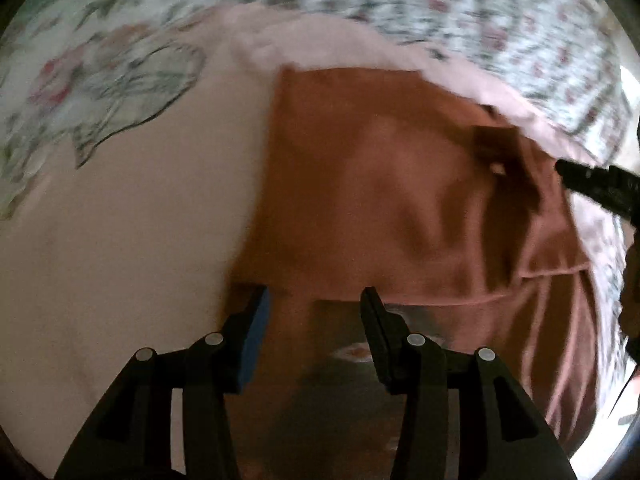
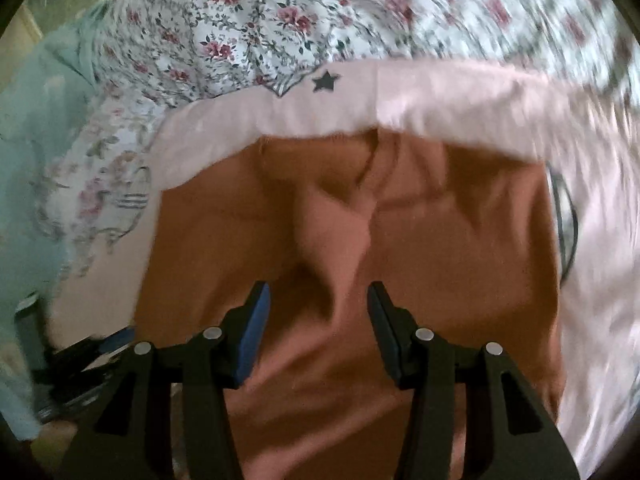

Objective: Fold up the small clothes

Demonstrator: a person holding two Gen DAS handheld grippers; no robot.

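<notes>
Surface: a bed with a floral sheet (image 1: 460, 4) and a pale pink cloth (image 1: 120, 240) spread over it; the task garment lies on the pink cloth.

Left gripper (image 1: 314, 300): jaws apart, nothing between them. It hovers over the near edge of the rust-brown garment (image 1: 360, 168); contact with the fabric cannot be confirmed because of blur.

Garment, left wrist view: it spreads from 12 o'clock round to 3 o'clock of the left gripper. Its left edge runs up toward 12 o'clock; a hem band (image 1: 552, 272) lies at about 3 o'clock.

Garment, right wrist view: the rust-brown garment (image 2: 460, 240) fills the field ahead and beneath, with a raised crease (image 2: 340, 224) running from 12 o'clock down between the fingers.

Right gripper (image 2: 318, 300): jaws apart, not clamped. The crease lies in the gap, but no pinch is visible. In the left wrist view its tip (image 1: 576, 176) enters at 3 o'clock, over the garment's far side.

Marker: a black star (image 2: 326, 81) is printed on the pink cloth at 12 o'clock of the right gripper.

Governing relation: the long axis appears to run left to right, between the two grippers; each is near one end.

Nearer gripper: judged to be the right, as it sits directly over the fabric bulk.

Next move, judged: close on opposite edges, then carry one end over the other.
</notes>
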